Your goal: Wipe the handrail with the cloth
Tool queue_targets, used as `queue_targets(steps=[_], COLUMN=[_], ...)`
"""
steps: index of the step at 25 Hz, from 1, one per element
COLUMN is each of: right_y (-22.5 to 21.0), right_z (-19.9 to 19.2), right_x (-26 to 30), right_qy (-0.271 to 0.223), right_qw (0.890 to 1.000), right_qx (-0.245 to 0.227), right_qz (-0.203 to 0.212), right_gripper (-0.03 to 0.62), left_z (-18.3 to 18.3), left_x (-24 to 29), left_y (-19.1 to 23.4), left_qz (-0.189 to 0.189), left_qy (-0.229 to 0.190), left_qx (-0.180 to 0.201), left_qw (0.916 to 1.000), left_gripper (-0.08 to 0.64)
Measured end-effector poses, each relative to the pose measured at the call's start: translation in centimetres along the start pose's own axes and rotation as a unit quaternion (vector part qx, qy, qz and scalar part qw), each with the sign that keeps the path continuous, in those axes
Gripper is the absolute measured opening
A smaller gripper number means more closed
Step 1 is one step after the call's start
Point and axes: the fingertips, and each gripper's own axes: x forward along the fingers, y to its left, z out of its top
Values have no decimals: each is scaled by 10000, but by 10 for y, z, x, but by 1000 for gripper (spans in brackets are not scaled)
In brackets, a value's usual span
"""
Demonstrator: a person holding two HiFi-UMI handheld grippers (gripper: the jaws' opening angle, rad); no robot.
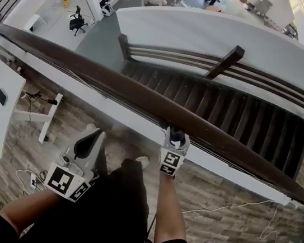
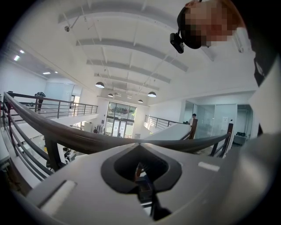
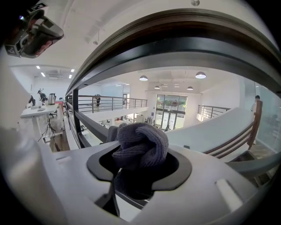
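A smooth, faintly glossy finish is shown by the dark brown wooden handrail (image 1: 144,99). The grey knitted cloth (image 3: 140,145) is seen as coarse, soft and matt. The wood-plank floor (image 1: 228,214) is matt and grained.

Grey knitted cloth (image 3: 140,143); dark brown handrail (image 1: 144,100).

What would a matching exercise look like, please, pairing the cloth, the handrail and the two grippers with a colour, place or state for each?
Things:
1. cloth
2. handrail
3. left gripper
4. right gripper

Descriptions:
A. dark brown, running diagonally across the head view
B. shut and empty, held low, away from the rail
C. grey, bunched between jaws
D. shut on the cloth, right by the rail

Pairs: 1-C, 2-A, 3-B, 4-D.
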Motion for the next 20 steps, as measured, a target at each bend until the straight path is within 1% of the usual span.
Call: queue_targets(steps=[6,10,14,17,20], right_y=[-24,-30,-17,8,47], right_z=[-12,-14,-3,12,24], right_x=[-11,-14,-18,-17,-12], right_qy=[121,113,0,-140,-223], right_qw=[9995,9990,9986,9988,9974], right_qx=[204,294,532,406,277], right_qz=[-222,-305,-21,253,627], right_gripper=[196,196,193,190,190], left_z=[5,6,0,-6,-4], left_x=[17,23,20,18,14], left_y=[-6,-11,-13,-10,-2], left_qz=[-206,-238,-169,-51,-33], left_qy=[-41,-75,-74,-44,-87], left_qx=[253,191,66,-97,-194], left_qw=[9995,9995,9998,9999,9998], left_gripper=[0,0,0,0,0])
